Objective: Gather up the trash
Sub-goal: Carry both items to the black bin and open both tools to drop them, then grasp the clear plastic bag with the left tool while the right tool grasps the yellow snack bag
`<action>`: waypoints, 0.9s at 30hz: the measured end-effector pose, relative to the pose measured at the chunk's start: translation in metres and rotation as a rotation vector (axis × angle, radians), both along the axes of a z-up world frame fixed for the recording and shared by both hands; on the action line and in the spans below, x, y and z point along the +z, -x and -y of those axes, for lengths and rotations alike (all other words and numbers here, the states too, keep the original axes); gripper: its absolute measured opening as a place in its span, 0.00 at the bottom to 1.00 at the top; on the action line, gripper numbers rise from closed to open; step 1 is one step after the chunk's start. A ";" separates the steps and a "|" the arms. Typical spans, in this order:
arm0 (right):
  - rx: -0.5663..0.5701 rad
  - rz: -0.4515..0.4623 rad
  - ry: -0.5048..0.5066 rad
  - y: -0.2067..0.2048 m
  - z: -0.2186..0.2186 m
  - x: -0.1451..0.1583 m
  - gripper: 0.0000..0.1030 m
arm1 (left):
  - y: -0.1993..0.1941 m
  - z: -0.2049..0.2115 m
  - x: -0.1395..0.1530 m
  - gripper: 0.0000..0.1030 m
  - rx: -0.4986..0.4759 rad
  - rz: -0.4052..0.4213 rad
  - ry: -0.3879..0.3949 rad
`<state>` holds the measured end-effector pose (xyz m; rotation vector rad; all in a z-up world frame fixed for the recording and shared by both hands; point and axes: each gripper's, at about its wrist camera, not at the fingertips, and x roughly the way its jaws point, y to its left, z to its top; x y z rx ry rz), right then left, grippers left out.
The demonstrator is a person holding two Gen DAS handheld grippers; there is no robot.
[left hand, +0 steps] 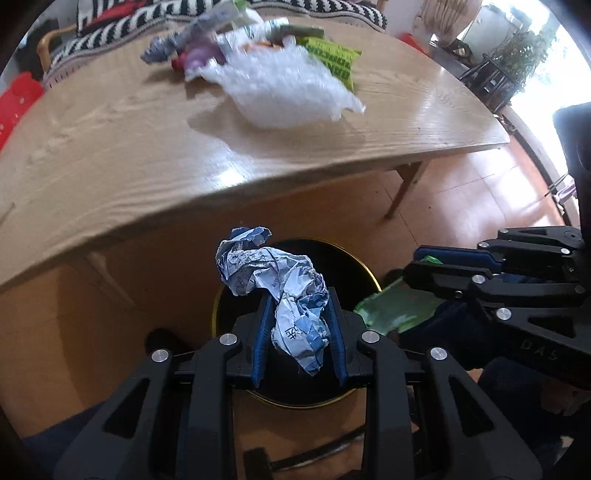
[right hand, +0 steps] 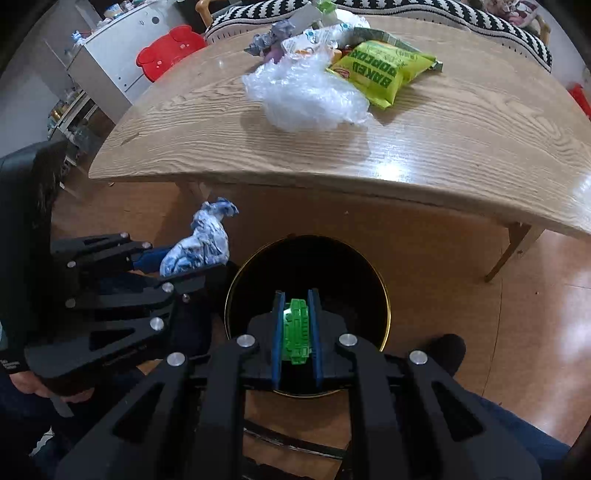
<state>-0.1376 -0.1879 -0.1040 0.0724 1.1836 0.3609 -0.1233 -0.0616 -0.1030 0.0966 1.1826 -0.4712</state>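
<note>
My left gripper point(left hand: 300, 314) is shut on a crumpled blue-and-white wrapper point(left hand: 280, 284), held over the black bin point(left hand: 229, 299) with a gold rim on the floor. The same wrapper point(right hand: 201, 240) shows at the left of the right wrist view, beside the bin's rim point(right hand: 384, 291). My right gripper point(right hand: 297, 325) is shut on a flat green wrapper point(right hand: 295, 328) directly above the bin's dark opening. From the left wrist view that green wrapper point(left hand: 395, 306) hangs beside the bin under the right gripper point(left hand: 421, 267).
The wooden table point(right hand: 443, 140) behind the bin carries more trash: a clear plastic bag point(right hand: 306, 96), a yellow-green popcorn bag point(right hand: 384, 70) and several crumpled wrappers point(right hand: 273, 37). A striped bench point(right hand: 406, 14) stands behind it. A dark shoe point(right hand: 447, 350) rests right of the bin.
</note>
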 end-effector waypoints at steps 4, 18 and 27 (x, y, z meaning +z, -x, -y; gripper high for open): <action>-0.010 -0.001 -0.002 -0.005 0.000 0.000 0.13 | -0.001 0.000 -0.004 0.27 -0.001 -0.003 0.002; -0.125 0.046 -0.061 -0.016 0.036 0.018 0.75 | -0.008 -0.014 0.009 0.74 0.075 0.025 0.033; -0.212 0.116 -0.097 -0.037 0.060 0.052 0.82 | -0.028 -0.014 0.053 0.87 0.127 0.119 0.041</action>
